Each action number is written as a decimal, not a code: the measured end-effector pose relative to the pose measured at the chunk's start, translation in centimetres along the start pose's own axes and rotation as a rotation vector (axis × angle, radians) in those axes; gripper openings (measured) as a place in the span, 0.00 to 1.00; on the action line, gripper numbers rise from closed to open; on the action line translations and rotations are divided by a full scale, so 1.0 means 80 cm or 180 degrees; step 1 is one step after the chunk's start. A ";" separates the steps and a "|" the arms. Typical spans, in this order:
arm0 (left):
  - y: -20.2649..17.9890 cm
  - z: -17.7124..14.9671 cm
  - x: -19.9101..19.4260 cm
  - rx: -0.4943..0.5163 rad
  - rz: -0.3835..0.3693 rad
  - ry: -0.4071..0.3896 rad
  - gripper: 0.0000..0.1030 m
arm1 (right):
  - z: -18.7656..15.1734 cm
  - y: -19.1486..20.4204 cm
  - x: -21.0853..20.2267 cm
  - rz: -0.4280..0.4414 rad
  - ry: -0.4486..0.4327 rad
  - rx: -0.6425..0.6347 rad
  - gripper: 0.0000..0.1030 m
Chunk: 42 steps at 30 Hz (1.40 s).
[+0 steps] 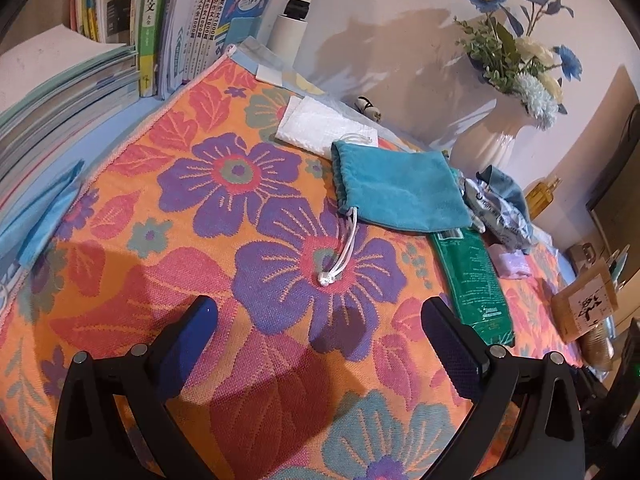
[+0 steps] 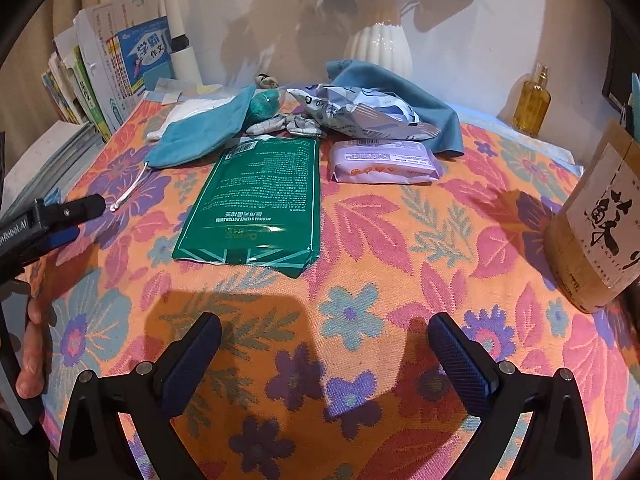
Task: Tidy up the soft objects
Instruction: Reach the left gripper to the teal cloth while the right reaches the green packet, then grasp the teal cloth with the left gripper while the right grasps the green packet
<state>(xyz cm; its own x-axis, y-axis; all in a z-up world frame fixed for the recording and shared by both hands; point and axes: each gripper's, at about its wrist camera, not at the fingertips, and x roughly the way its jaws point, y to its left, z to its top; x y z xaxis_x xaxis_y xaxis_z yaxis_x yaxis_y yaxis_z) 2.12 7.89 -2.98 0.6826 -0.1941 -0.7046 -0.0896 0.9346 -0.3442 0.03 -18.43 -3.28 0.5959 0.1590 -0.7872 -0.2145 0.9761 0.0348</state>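
A teal drawstring pouch (image 1: 396,188) (image 2: 200,136) lies on the flowered cloth (image 1: 224,264) (image 2: 360,280), its white cord (image 1: 340,252) trailing toward my left gripper (image 1: 320,320), which is open and empty just short of the cord's knot. A white folded cloth (image 1: 320,124) lies behind the pouch. A green flat pack (image 2: 256,196) (image 1: 472,280), a lilac wipes pack (image 2: 384,160), a crumpled patterned bag (image 2: 360,116) and a blue cloth (image 2: 424,100) lie farther on. My right gripper (image 2: 324,344) is open and empty, near the table's front, short of the green pack.
Books (image 1: 180,28) stand at the back left beside a stack of papers (image 1: 60,96). A white vase with flowers (image 1: 496,136) (image 2: 380,48) stands at the wall. An amber bottle (image 2: 532,104) and a brown box (image 2: 600,216) stand at the right.
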 end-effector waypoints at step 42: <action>-0.073 0.104 0.121 0.0675 -0.0065 0.0362 0.17 | 0.095 0.065 0.059 0.0015 -0.0024 0.0115 0.51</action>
<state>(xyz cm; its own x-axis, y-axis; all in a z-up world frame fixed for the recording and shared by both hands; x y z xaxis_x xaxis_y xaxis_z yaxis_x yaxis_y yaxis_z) 15.24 3.06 -2.62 0.5957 -0.2345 -0.7682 0.0859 0.9695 -0.2294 7.64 -11.50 -2.14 0.6006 0.1646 -0.7824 -0.1893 0.9800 0.0609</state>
